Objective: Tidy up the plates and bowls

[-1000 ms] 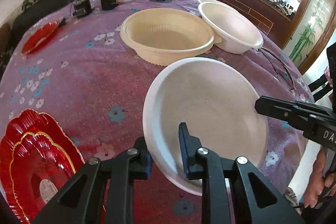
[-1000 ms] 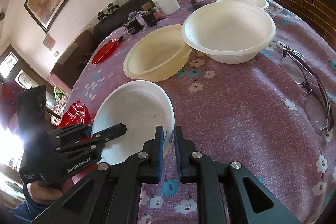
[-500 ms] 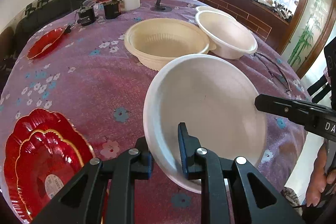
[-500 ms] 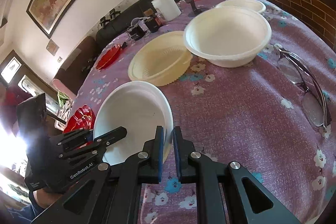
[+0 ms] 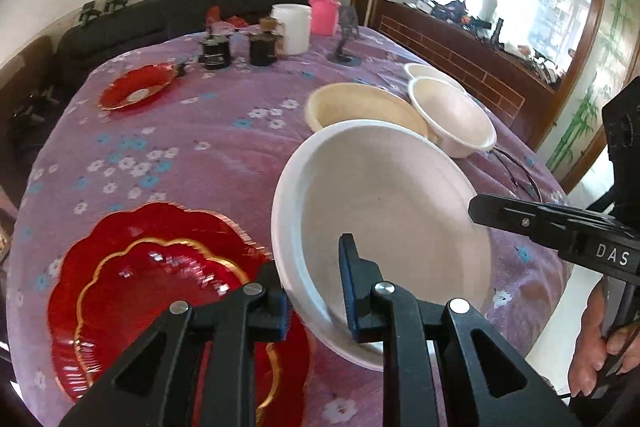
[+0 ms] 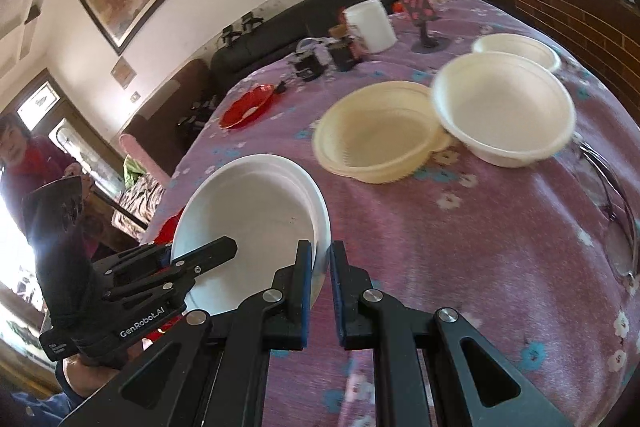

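Gripping one white bowl from two sides, both grippers hold it tilted above the purple tablecloth.

Left wrist view: the left gripper is closed on the near rim, one finger outside the wall and one inside the hollow. The bowl spreads ahead and to the right of these jaws. The right gripper comes in from the right edge and meets the far rim. Left of the jaws, just beside and below them, lie two stacked red plates. Ahead, beyond the held bowl, sit a cream bowl and another white bowl, touching each other.

Right wrist view: the right gripper is pinched shut on the thin rim, with the bowl lying ahead and left of its jaws. The left gripper clamps the opposite side. The cream bowl lies ahead and slightly right, well apart; the white bowl overlaps its right edge, and a small bowl lies farther back.

Judgement: nesting probably comes next, and the stack of bowls lies straight ahead of both jaws, nearer the right hand.
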The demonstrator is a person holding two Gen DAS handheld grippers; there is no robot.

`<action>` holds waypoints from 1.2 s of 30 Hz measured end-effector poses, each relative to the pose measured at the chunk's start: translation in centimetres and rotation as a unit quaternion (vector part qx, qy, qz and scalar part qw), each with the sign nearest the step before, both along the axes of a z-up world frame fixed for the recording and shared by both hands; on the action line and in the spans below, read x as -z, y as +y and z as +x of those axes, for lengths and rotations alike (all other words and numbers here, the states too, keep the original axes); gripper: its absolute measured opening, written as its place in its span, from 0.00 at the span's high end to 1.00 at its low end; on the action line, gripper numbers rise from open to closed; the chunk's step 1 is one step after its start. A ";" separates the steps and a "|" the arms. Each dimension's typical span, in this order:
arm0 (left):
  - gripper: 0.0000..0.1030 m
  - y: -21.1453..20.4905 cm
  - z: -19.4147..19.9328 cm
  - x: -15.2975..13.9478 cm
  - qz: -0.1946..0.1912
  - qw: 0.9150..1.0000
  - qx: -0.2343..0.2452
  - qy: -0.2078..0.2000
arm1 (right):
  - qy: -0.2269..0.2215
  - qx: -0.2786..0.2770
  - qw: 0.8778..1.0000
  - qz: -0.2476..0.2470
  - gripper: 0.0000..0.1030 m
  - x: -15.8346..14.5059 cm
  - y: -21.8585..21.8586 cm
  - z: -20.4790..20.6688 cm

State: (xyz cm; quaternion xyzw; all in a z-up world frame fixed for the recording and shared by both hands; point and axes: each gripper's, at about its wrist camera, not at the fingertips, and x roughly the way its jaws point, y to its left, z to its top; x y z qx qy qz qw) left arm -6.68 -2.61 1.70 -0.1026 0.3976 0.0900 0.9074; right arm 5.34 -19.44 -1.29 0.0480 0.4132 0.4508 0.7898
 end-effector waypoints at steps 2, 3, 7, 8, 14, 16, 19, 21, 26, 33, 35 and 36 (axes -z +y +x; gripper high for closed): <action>0.81 1.0 -1.0 -0.1 -0.003 1.000 -0.011 -0.004 | -0.003 -0.010 1.000 -0.001 0.90 -0.3 1.0 -0.5; 0.81 1.4 -1.4 -0.1 -0.005 1.000 -0.016 -0.005 | -0.004 -0.017 1.000 -0.001 0.90 -0.4 1.6 -0.8; 0.81 3.5 -3.9 0.0 -0.010 0.999 -0.042 -0.009 | -0.007 -0.044 0.999 -0.004 0.90 -0.7 3.9 -2.1; 0.81 3.9 -4.3 0.1 -0.010 0.999 -0.047 -0.008 | -0.008 -0.051 0.999 -0.005 0.90 -0.7 4.5 -2.4; 0.81 6.7 -7.0 0.9 -0.011 0.996 -0.087 -0.001 | -0.007 -0.089 0.996 -0.016 0.90 -0.5 8.5 -4.3; 0.81 7.4 -7.8 1.2 -0.011 0.995 -0.095 0.002 | -0.004 -0.099 0.995 -0.020 0.89 -0.3 9.6 -4.9; 0.81 8.6 -9.1 1.9 -0.015 0.994 -0.111 0.008 | -0.003 -0.113 0.993 -0.029 0.89 0.3 11.4 -5.8; 0.81 9.2 -9.5 2.3 -0.019 0.993 -0.119 0.011 | 0.000 -0.120 0.992 -0.036 0.89 0.8 12.3 -6.2; 0.81 10.5 -10.4 3.2 -0.027 0.991 -0.134 0.015 | 0.009 -0.130 0.990 -0.055 0.89 2.2 14.1 -6.7; 0.81 11.2 -10.7 4.0 -0.035 0.990 -0.138 0.020 | 0.013 -0.131 0.989 -0.069 0.89 3.2 15.1 -7.0; 0.81 11.2 -10.7 4.2 -0.037 0.989 -0.138 0.022 | 0.014 -0.130 0.989 -0.071 0.89 3.3 15.1 -6.9; 0.81 11.3 -10.5 4.2 -0.037 0.989 -0.138 0.023 | 0.015 -0.130 0.989 -0.071 0.89 3.3 15.1 -6.9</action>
